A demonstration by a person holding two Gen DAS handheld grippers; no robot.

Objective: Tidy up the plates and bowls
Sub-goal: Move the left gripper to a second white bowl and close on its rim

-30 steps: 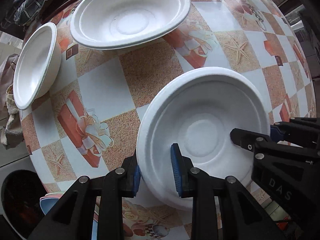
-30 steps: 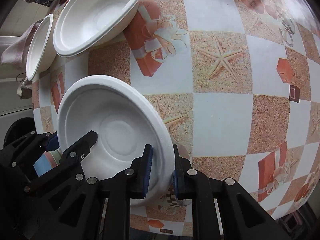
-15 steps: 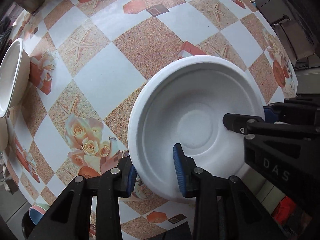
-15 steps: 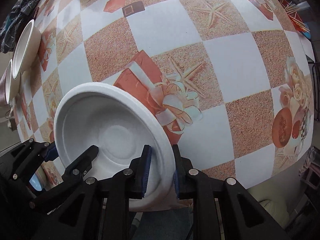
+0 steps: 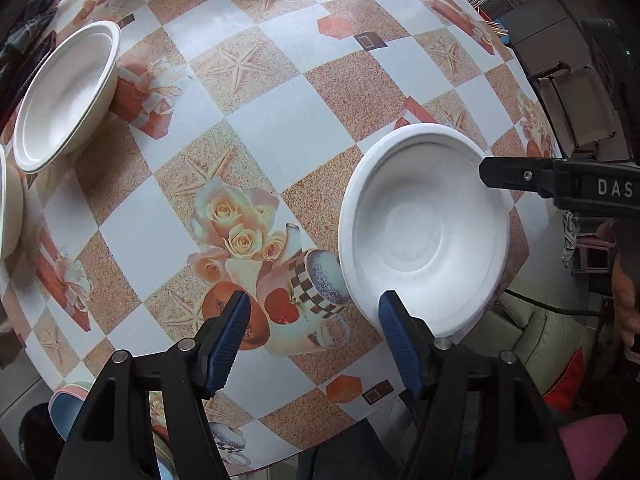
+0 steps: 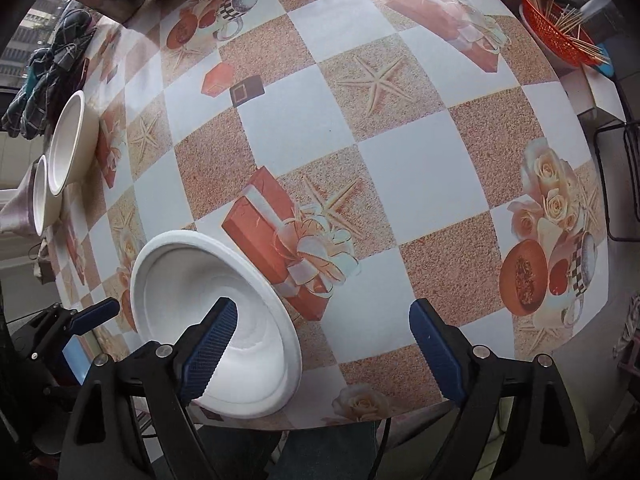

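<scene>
A white plate point(image 5: 424, 224) sat on the worktop's point(image 5: 288, 136) near edge between both grippers, whose fingers were opening and empty; two bowls point(image 6: 72, 144) waited well beyond the left gripper point(image 5: 314, 332).

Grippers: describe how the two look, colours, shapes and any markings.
Both the left gripper and right gripper are black plastic frames with silver rivets, tapering to fingers lined with ribbed blue pads. White letters "DAS" mark the right one's side.
</scene>
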